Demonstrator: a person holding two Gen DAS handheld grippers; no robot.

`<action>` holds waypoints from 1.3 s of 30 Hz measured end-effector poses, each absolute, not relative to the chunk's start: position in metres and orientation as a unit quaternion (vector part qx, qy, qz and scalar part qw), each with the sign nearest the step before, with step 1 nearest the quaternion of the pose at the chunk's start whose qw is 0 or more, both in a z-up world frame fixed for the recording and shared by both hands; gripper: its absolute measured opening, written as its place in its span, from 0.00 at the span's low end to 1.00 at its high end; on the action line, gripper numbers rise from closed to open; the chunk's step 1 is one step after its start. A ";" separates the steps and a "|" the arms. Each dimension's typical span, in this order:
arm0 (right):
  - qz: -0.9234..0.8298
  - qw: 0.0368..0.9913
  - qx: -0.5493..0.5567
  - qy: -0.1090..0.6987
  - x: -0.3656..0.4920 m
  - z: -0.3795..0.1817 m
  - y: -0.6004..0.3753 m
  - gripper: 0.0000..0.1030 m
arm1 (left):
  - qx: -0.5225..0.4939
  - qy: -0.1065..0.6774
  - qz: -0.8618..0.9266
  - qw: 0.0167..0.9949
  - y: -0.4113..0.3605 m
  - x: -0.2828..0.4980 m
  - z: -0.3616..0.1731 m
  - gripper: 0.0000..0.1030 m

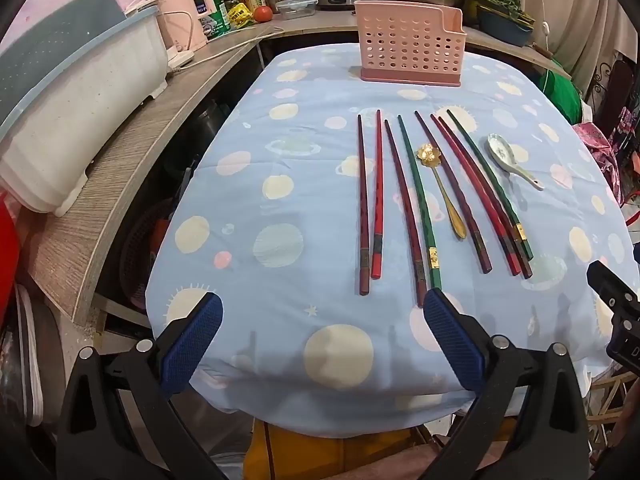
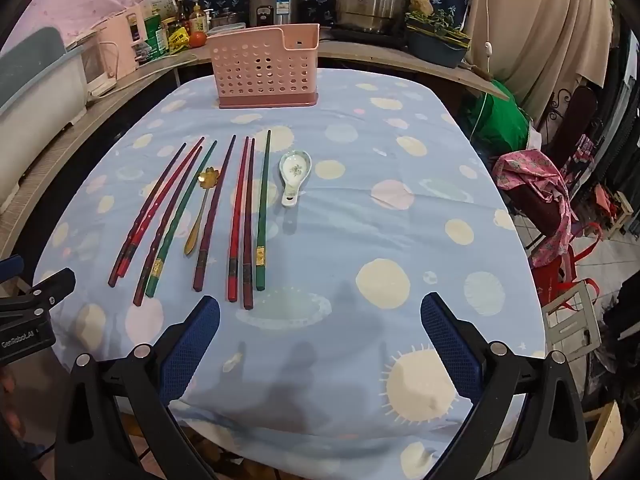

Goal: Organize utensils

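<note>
Several red, dark and green chopsticks point(image 1: 420, 200) point(image 2: 208, 216) lie side by side on a table under a blue planet-print cloth point(image 1: 280, 216) point(image 2: 400, 220). Among them rests a gold spoon point(image 1: 440, 188) point(image 2: 200, 208). A white ceramic spoon point(image 1: 510, 160) point(image 2: 294, 176) lies to their right. A pink perforated utensil holder point(image 1: 410, 50) point(image 2: 266, 66) stands upright at the far end. My left gripper point(image 1: 322, 308) hovers open over the near edge, just short of the chopstick ends. My right gripper point(image 2: 320, 310) is open too, nothing between its fingers, right of the chopsticks.
A wooden counter point(image 1: 132, 152) runs along the left with a white dish rack point(image 1: 72, 120) and a pink appliance point(image 1: 186, 16). Pots and a rice cooker point(image 2: 280, 0) stand behind the holder. Pink cloth on a chair point(image 2: 540, 188) sits right of the table.
</note>
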State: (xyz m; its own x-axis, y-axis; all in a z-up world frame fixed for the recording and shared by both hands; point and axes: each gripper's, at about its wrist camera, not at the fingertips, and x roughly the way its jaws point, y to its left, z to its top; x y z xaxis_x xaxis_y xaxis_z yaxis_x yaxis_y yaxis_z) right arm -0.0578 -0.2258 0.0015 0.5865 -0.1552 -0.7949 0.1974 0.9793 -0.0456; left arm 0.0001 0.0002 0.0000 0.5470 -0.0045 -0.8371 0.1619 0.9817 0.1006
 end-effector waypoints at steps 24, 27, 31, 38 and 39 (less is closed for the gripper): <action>-0.089 0.892 0.021 0.442 -0.058 0.005 -0.221 0.94 | 0.088 0.468 -0.043 0.878 0.001 -0.001 0.002 0.93; -0.089 0.892 0.022 0.443 -0.058 0.005 -0.221 0.94 | 0.087 0.468 -0.043 0.878 0.001 -0.001 0.003 0.93; -0.089 0.892 0.021 0.442 -0.058 0.005 -0.221 0.94 | 0.087 0.468 -0.044 0.879 0.002 -0.002 0.003 0.93; -0.089 0.892 0.021 0.443 -0.058 0.004 -0.221 0.94 | 0.087 0.467 -0.044 0.879 0.002 -0.002 0.003 0.93; -0.089 0.892 0.021 0.443 -0.058 0.004 -0.221 0.94 | 0.087 0.467 -0.044 0.879 0.003 -0.002 0.003 0.93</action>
